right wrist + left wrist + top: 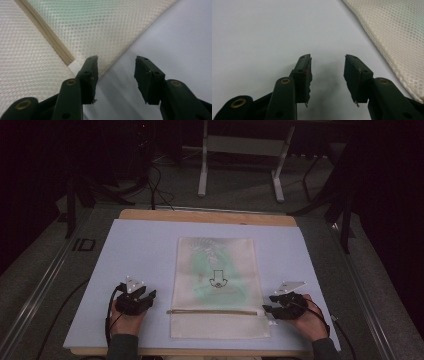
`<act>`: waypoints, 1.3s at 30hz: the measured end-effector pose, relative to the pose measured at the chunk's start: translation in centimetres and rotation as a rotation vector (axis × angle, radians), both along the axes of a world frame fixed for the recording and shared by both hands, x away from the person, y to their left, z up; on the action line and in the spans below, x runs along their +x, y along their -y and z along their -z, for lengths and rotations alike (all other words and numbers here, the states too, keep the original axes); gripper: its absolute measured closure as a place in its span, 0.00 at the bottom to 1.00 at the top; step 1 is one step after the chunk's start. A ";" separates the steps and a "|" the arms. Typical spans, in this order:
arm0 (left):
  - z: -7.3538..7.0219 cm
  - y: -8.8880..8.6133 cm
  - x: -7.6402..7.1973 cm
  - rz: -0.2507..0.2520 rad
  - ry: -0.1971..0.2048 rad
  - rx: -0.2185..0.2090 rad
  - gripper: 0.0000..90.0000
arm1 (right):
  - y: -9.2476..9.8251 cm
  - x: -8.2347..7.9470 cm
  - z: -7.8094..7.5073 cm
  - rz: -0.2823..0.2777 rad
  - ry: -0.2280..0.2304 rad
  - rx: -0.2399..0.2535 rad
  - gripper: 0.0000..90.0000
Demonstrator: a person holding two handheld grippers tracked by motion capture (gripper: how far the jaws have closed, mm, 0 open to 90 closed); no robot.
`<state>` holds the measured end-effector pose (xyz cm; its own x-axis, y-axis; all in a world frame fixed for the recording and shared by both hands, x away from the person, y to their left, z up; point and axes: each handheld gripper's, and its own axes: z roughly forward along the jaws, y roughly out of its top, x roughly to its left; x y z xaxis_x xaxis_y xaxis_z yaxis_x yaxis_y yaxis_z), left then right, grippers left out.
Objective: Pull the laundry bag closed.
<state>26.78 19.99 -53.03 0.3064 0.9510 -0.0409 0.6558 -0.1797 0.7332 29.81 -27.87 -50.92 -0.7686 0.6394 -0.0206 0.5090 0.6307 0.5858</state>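
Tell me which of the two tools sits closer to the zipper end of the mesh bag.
The right tool. One jaw overlaps the mesh bag edge right at the zipper end, while the left tool, open too, rests on the blue mat beside the bag.

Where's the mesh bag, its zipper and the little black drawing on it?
mesh bag (190, 317), high view, its lower left part.
zipper (212, 311), high view, middle of the strip.
black drawing (218, 280), high view, its centre.

Pale blue mat (140, 250) covers a wooden tabletop (200, 215); beyond, perhaps a white stand (240, 150).
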 end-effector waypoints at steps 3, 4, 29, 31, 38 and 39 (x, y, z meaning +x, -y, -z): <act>0.0 -0.1 0.0 -0.003 -0.002 -0.008 0.63 | -0.1 -0.1 -0.2 -0.011 0.000 -0.002 0.60; 0.0 -0.1 0.0 -0.003 -0.002 -0.008 0.63 | -0.1 -0.1 -0.2 -0.011 0.000 -0.002 0.60; -0.1 0.2 -0.2 0.026 0.020 -0.037 0.61 | -2.9 -1.1 -1.0 -0.123 -0.025 0.019 0.58; -0.1 0.2 -0.2 0.025 0.021 -0.034 0.62 | -3.1 -1.1 -1.0 -0.127 -0.026 0.021 0.58; -0.2 0.2 -0.3 0.025 0.027 -0.034 0.62 | -3.7 -1.3 -0.8 -0.143 -0.032 0.018 0.59; -0.2 0.1 -0.4 0.023 0.031 -0.035 0.62 | -3.8 -1.3 -0.8 -0.144 -0.036 0.019 0.59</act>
